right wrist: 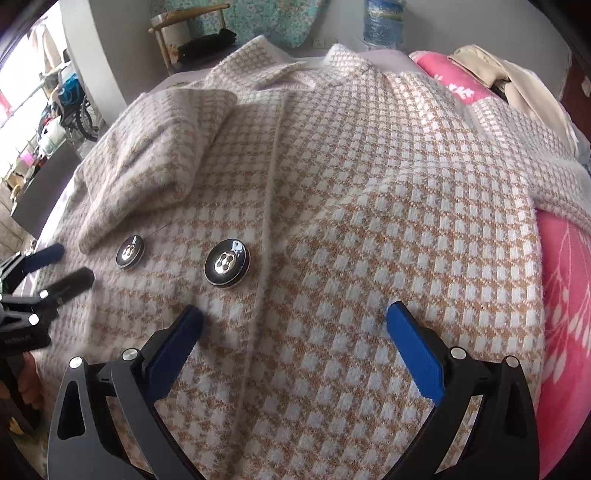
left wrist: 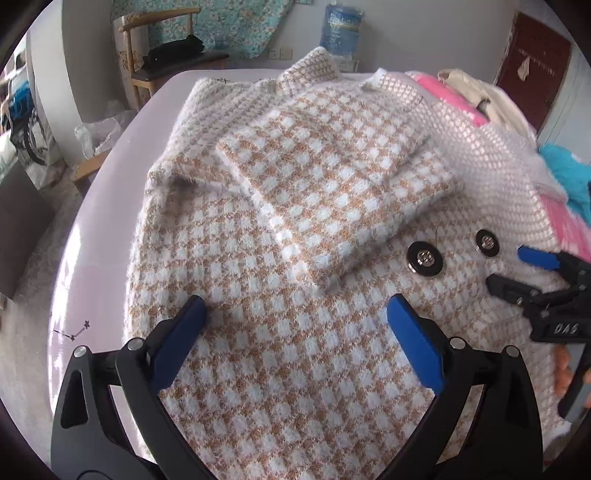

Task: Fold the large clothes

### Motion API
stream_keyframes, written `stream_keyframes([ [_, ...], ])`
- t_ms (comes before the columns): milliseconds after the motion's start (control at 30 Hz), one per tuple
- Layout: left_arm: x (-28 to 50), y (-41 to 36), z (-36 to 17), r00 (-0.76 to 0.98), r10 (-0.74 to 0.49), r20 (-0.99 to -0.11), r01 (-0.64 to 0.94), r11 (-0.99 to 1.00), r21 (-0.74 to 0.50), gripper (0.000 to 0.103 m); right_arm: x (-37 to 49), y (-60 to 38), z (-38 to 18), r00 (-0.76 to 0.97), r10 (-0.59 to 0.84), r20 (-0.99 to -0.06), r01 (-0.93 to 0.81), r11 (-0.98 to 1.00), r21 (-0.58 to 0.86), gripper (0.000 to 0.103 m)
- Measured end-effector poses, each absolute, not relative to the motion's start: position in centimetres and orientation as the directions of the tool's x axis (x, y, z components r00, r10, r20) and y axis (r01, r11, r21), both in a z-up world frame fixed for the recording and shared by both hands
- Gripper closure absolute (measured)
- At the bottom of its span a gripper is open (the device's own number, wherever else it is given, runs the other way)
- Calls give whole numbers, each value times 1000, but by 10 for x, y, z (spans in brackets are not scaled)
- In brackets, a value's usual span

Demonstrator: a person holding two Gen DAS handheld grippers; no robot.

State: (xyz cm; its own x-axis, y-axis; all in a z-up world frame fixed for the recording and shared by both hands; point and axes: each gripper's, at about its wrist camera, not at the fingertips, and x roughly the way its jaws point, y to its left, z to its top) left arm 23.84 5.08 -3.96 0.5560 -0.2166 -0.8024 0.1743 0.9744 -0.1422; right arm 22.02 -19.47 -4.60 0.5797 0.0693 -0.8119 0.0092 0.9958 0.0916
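A large fuzzy coat (left wrist: pixel 295 229) in a tan and white check lies spread on a pale lilac bed (left wrist: pixel 107 206), collar at the far end. Its left sleeve (left wrist: pixel 332 184) is folded across the chest. Two black buttons (left wrist: pixel 424 257) sit near the front edge; they also show in the right wrist view (right wrist: pixel 227 263). My left gripper (left wrist: pixel 295 314) is open, empty, just above the coat's lower left part. My right gripper (right wrist: pixel 293 321) is open, empty, over the coat (right wrist: pixel 369 203) right of the buttons. It shows in the left view (left wrist: pixel 506 269) too.
A pink blanket (right wrist: pixel 565 295) lies under the coat's right side, with a beige garment (right wrist: pixel 517 85) and a turquoise cloth (left wrist: pixel 569 173) beyond. A wooden chair (left wrist: pixel 166 62) and a water bottle (left wrist: pixel 341 31) stand past the bed's far edge.
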Motion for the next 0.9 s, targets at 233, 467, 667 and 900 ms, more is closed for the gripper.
stream_keyframes([
  [233,235,85,-37,554,-377,-742,158,923,-351,8,219,-191,-25,567,119,-815,-13,991,136,6],
  [467,238,94,-38,555,-444,-703,161,887,-433,8,220,-145,47,679,271,-682,-242,960,140,6],
  [667,233,94,-35,577,-426,-697,124,889,-441,8,268,-92,68,621,345,-704,-369,921,125,9],
  [900,222,92,-37,595,-389,-704,118,908,-402,8,321,-33,34,493,308,-814,-456,888,61,14],
])
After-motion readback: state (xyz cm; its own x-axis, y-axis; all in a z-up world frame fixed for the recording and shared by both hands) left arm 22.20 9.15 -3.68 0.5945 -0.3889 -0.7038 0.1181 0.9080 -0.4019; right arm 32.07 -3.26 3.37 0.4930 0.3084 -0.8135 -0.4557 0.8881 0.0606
